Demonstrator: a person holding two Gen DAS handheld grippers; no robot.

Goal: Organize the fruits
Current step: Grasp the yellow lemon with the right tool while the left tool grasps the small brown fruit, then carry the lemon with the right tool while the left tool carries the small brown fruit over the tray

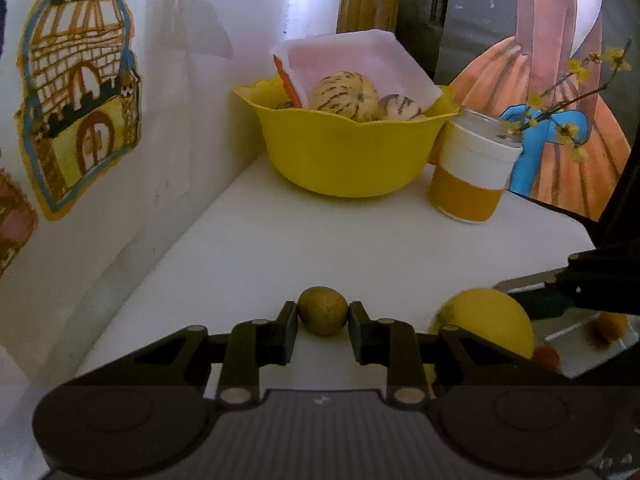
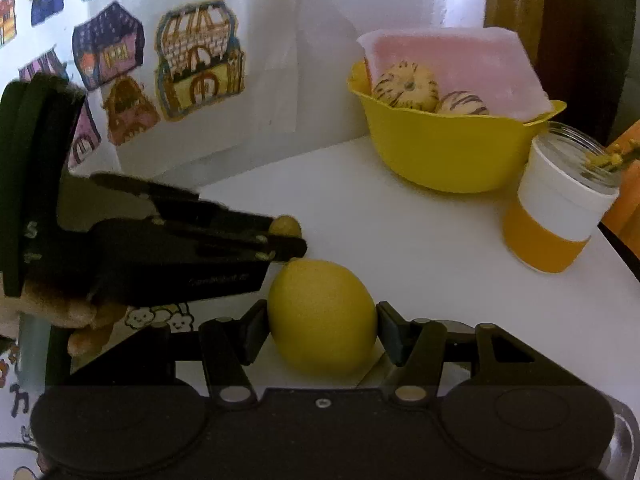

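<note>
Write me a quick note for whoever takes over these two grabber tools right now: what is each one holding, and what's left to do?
Left gripper: closed around the small brownish fruit, low over the white table.
Right gripper: closed around the lemon, beside it.
Yellow bowl: at the back, already holding striped fruits and a pink-white tray.
Left to do: probably carry both fruits to the bowl. Mind the jar beside it.

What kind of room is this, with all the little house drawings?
Probably a home, maybe a kitchen corner: paper house drawings stuck on the wall, a yellow bowl of striped fruits on a white table, and a painting behind.
</note>
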